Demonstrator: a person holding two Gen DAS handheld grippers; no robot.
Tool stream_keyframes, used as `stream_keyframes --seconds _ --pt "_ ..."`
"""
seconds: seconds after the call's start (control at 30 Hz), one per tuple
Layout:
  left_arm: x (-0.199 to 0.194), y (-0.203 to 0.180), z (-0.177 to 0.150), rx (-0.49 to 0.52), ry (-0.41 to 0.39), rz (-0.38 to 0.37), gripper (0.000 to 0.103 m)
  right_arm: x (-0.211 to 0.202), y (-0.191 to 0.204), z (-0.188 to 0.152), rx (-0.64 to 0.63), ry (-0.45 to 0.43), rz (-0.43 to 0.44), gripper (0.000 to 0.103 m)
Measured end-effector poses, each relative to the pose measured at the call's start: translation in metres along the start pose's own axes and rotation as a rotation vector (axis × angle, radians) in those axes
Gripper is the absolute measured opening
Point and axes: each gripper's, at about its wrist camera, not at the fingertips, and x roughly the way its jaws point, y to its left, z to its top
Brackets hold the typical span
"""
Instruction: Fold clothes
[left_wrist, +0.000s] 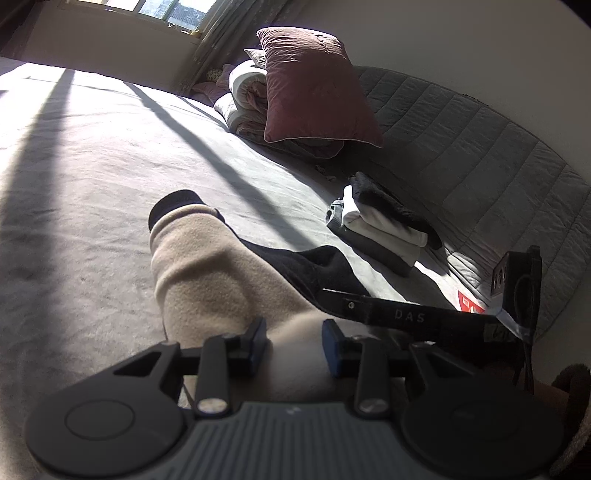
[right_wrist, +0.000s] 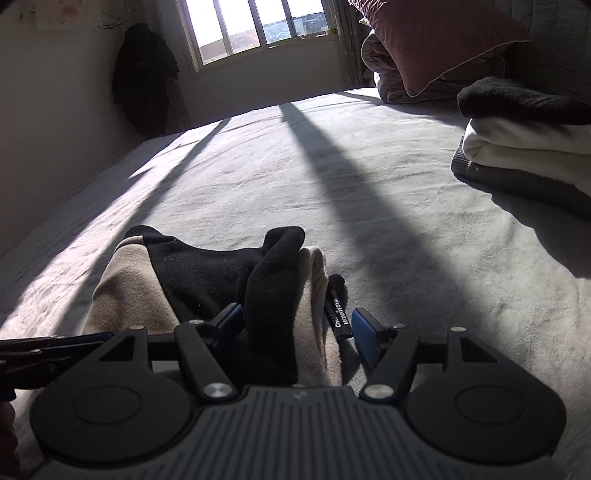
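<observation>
A beige fleece garment with black lining and a black cuff (left_wrist: 207, 273) lies bunched on the bed sheet (left_wrist: 92, 166). My left gripper (left_wrist: 294, 345) is shut on its near beige fold, and the cloth fills the gap between the pads. In the right wrist view the same garment (right_wrist: 207, 273) is heaped in front of my right gripper (right_wrist: 297, 326). Its jaws stand open around a black-and-beige fold and a black label strap (right_wrist: 338, 314), and the right pad is clear of the cloth. One finger of the right gripper (left_wrist: 406, 317) crosses the left wrist view.
A stack of folded clothes, dark over white (left_wrist: 380, 221) (right_wrist: 524, 144), sits near the grey quilted headboard (left_wrist: 461, 140). A maroon pillow (left_wrist: 314, 85) leans on a rolled quilt (left_wrist: 243, 96). A dark coat (right_wrist: 144, 77) hangs by the window (right_wrist: 255, 26).
</observation>
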Motion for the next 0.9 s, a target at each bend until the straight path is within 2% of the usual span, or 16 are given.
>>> stream_keyframes --seconds 0.13,0.4,0.6,0.8,0.9 --pt "-0.006 0.003 0.013 -0.040 -0.011 -0.009 0.035 -0.004 0.012 0.000 -0.047 -0.028 -0.020 0.067" --pt "0.014 0.014 0.041 0.022 -0.042 0.099 0.033 -0.009 0.017 0.000 -0.059 -0.067 -0.031 0.067" --pt "0.037 0.025 0.052 0.050 -0.058 0.183 0.032 -0.008 0.013 0.001 -0.038 -0.059 -0.022 0.068" --pt "0.048 0.047 0.057 -0.009 -0.044 0.293 0.032 -0.009 0.013 0.003 -0.029 -0.056 -0.016 0.068" --pt "0.037 0.051 0.060 -0.063 -0.058 0.305 0.034 -0.012 0.013 0.006 -0.022 -0.066 -0.015 0.070"
